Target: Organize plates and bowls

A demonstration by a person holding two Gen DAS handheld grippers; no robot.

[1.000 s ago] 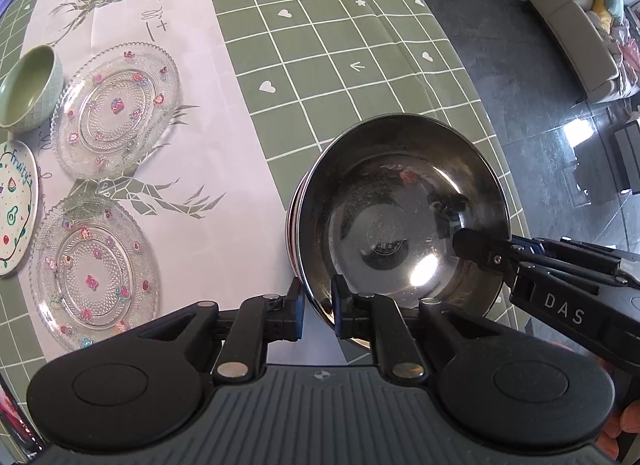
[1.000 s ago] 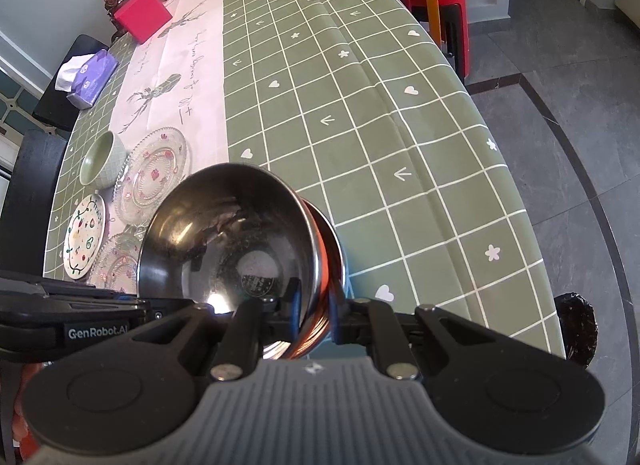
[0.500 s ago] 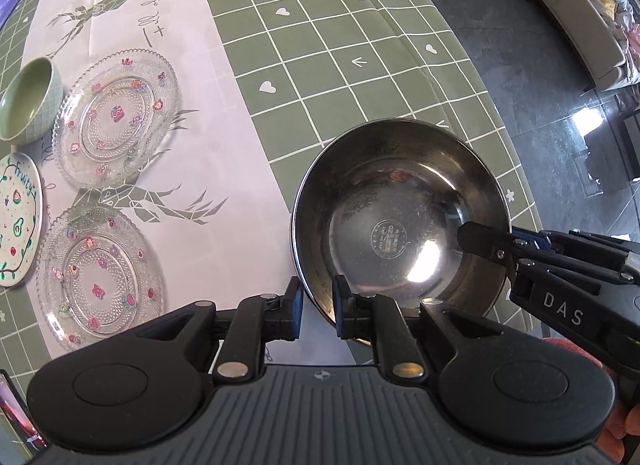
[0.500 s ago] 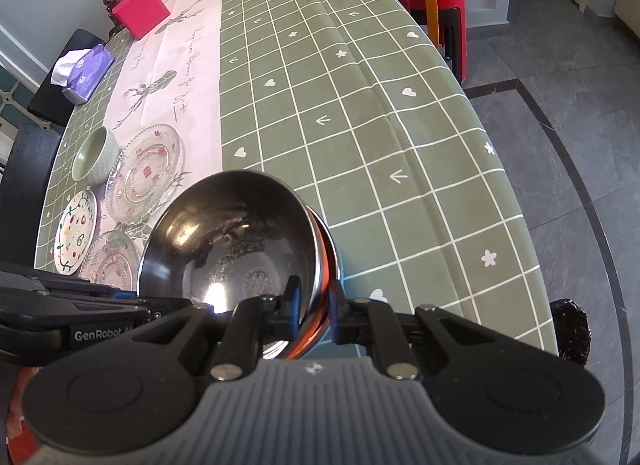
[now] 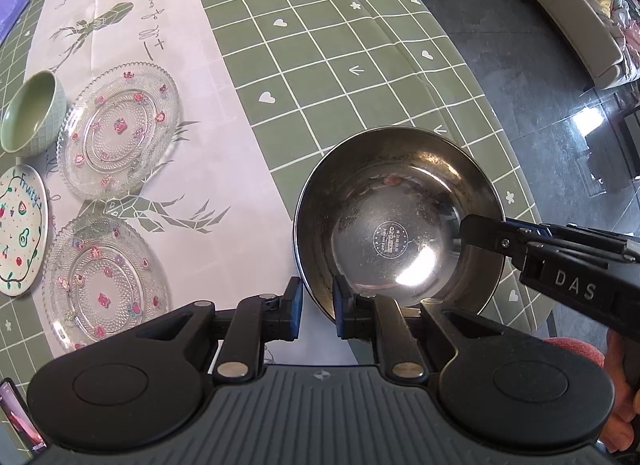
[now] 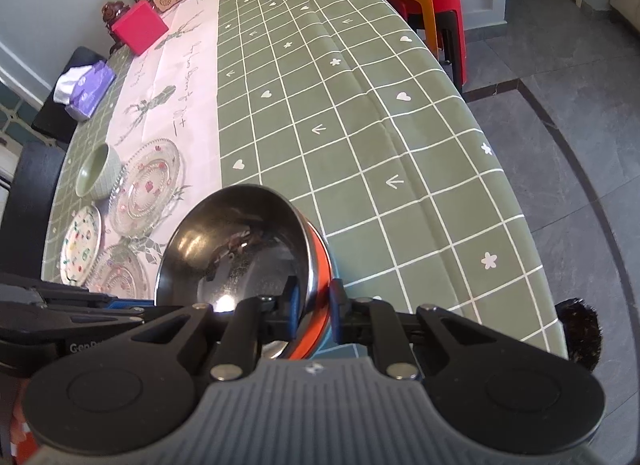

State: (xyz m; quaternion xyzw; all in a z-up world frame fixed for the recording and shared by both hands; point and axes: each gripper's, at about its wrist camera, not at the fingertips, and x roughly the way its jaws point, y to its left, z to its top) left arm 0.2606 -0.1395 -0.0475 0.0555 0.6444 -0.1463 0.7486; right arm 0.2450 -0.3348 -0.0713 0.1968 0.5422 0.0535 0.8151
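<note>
Green checked table (image 5: 360,65) with a pale runner, near its front edge. Steel bowl (image 5: 396,221) held tilted over that edge, nested on an orange-rimmed one. Left hand-held gripper (image 5: 316,307) narrowed astride the near rim, contact unclear; right hand-held gripper (image 6: 314,299) pinching both rims. Probably light, rigid, slick and thin-walled: best taken at the rim, squarely. Glass plates (image 5: 120,129) likely fragile, better taken by the edge.
</note>
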